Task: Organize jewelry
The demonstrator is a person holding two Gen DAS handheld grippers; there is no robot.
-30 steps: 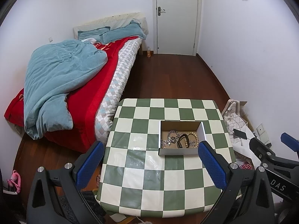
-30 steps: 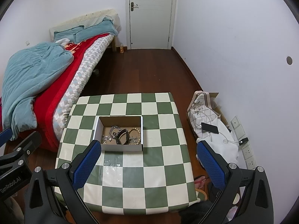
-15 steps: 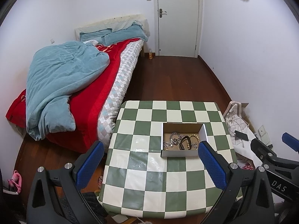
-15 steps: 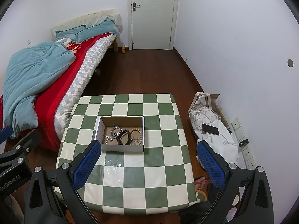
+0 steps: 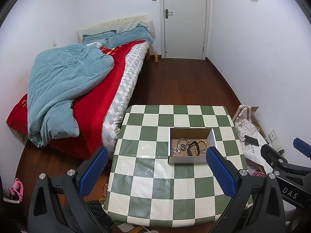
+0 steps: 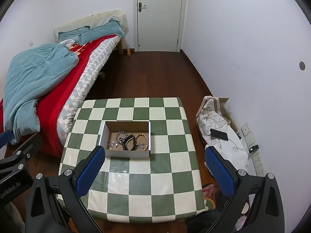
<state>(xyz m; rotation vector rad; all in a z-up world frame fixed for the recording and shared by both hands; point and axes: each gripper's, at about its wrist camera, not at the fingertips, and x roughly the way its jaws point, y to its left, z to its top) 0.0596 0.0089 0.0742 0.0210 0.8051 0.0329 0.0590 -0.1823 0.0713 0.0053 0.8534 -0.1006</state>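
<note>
While both claws gape empty | box (image 6: 127, 154) central in right view; left view offsets it

Bed (image 5: 120, 89) stood along the left wall, red cover under a rumpled teal duvet (image 5: 64, 89), teal pillows (image 5: 116, 36) at the head. White door (image 6: 160, 15) was closed at the far end. Dark wood floor (image 6: 151, 77). Bottle (image 5: 156, 57) stood on the floor by the door. Phone (image 6: 219, 134) lay on white cloth beside a patterned bag (image 6: 209, 114), near wall sockets (image 6: 257, 160).
</note>
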